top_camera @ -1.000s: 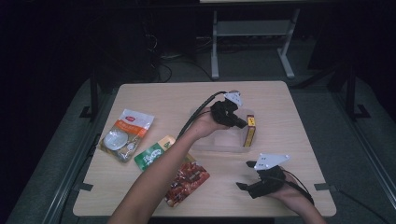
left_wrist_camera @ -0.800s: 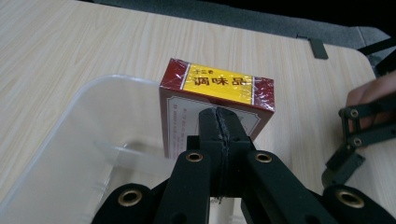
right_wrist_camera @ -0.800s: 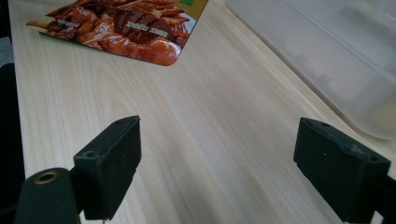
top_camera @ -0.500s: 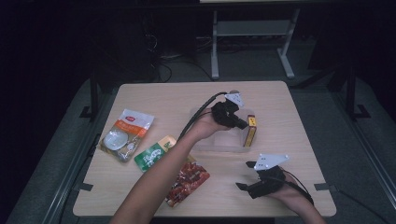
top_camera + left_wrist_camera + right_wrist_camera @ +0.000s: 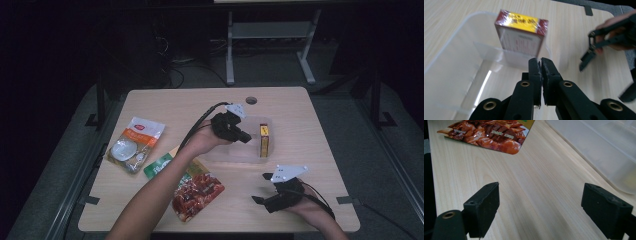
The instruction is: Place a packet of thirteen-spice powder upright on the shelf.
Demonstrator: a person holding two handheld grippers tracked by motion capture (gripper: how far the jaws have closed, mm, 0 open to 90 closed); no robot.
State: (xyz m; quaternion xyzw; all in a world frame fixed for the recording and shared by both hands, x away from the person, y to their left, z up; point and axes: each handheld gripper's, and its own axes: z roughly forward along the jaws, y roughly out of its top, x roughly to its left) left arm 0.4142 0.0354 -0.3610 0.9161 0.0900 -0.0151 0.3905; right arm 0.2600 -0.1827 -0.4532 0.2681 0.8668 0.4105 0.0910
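right gripper at the near right edge of the table, jaws spread wide, nothing between the pads, bare wood under them. red snack pouch flat on the near middle, its corner close ahead in the right gripper view. clear plastic tray mid-table, just beyond the right gripper. left gripper over the tray, forearm reaching in from the bottom left; jaws nearly together with only a slit showing, just been easing apart a little, gripping nothing. red and yellow box standing on edge in the tray's right end, just past the left fingertips, not touched. green packet and white and orange pouch farther left, well apart from the tray.
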